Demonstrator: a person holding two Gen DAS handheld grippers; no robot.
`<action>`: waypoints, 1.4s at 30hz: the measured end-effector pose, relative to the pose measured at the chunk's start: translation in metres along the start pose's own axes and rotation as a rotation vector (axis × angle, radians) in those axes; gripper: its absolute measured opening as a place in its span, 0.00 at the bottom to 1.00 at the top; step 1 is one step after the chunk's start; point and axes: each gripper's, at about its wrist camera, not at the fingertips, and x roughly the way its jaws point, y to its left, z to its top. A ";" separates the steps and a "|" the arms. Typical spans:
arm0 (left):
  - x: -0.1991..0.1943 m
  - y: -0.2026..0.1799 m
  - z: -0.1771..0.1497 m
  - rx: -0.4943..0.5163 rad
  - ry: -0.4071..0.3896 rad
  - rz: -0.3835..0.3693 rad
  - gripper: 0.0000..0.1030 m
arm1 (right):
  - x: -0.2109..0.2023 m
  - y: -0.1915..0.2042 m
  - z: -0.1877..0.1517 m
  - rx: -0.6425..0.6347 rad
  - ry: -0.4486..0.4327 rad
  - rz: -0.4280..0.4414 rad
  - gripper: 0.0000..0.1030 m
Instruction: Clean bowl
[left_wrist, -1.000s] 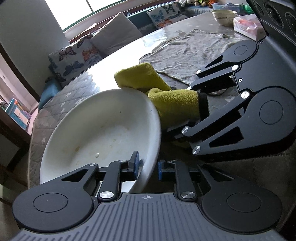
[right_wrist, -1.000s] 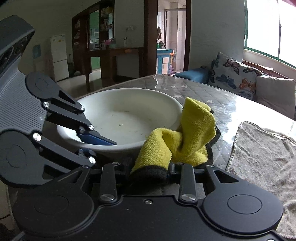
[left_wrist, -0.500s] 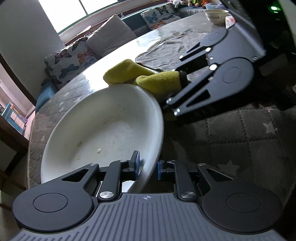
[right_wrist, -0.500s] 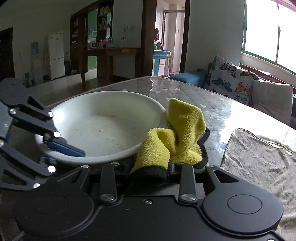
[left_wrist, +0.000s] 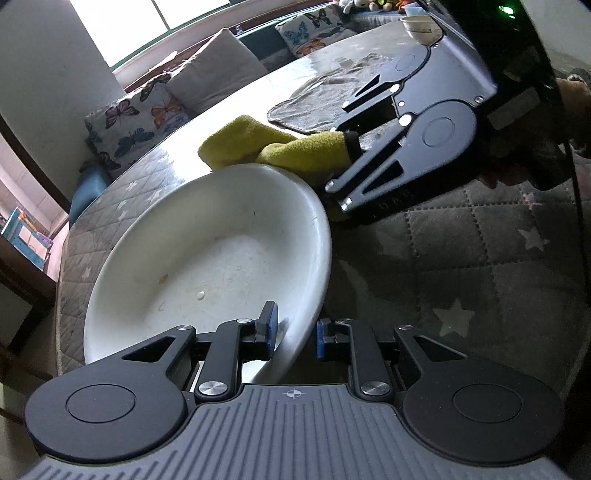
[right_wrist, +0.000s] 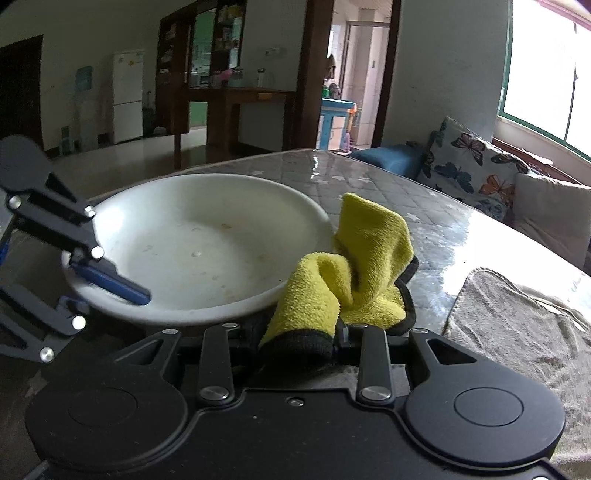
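Note:
A wide white bowl (left_wrist: 207, 258) with small food specks inside sits tilted over the quilted table; my left gripper (left_wrist: 293, 334) is shut on its near rim, one blue pad inside and one outside. In the right wrist view the same bowl (right_wrist: 199, 243) lies ahead on the left, with the left gripper (right_wrist: 107, 284) clamped on its left edge. My right gripper (right_wrist: 299, 336) is shut on a yellow cloth (right_wrist: 354, 266), which stands bunched just outside the bowl's right rim. From the left wrist view the yellow cloth (left_wrist: 280, 149) shows behind the bowl's far rim, held by the right gripper (left_wrist: 343, 184).
A grey towel (right_wrist: 517, 325) lies flat on the table to the right. A small bowl (left_wrist: 421, 27) stands at the far table end. Butterfly cushions (right_wrist: 469, 170) line a bench under the window. The table's edge (left_wrist: 62, 280) runs close on the left of the bowl.
The right gripper with the yellow cloth has drawn back and up from the bowl's rim. The bowl stays clamped in the left gripper and sits slightly more level.

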 end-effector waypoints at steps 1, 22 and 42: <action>0.000 -0.002 0.001 0.010 0.001 0.007 0.20 | -0.001 0.002 -0.001 -0.004 0.000 0.001 0.35; 0.008 -0.010 0.012 0.065 -0.031 -0.014 0.18 | -0.023 0.020 -0.009 -0.046 -0.001 0.065 0.35; -0.006 -0.004 -0.002 0.064 -0.053 -0.034 0.16 | -0.004 0.006 0.000 -0.053 -0.010 0.051 0.35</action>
